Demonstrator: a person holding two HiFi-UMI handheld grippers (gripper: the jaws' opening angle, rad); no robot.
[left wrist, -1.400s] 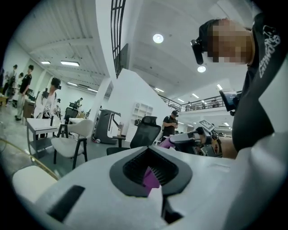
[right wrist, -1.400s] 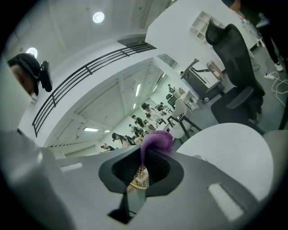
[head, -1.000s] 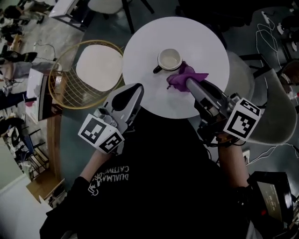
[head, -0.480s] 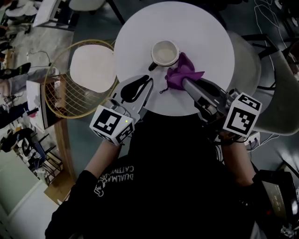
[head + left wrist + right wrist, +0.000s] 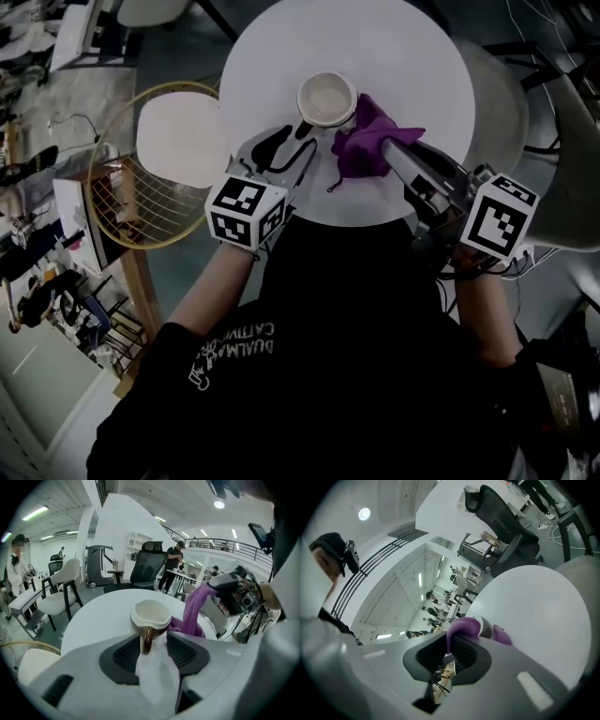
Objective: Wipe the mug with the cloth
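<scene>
Both tongs have come down toward the table [image 5: 412, 66]. Left tongs [image 5: 153, 637], jaws just spread apart, straddle the handle [image 5: 146, 640] of the mug [image 5: 327, 97] without pinching it. Right tongs [image 5: 386, 150] clamp the purple cloth [image 5: 361, 141] just right of it. Mug stands upright, well in from the near edge, handle toward the left tongs.

mug [image 5: 327, 98] on table [image 5: 412, 56]; cloth [image 5: 361, 150] just right

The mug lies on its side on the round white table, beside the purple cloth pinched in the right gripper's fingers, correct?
No: the mug stands upright, as the left gripper view shows. It is on the round white table, beside the purple cloth pinched in the right gripper's fingers.
</scene>
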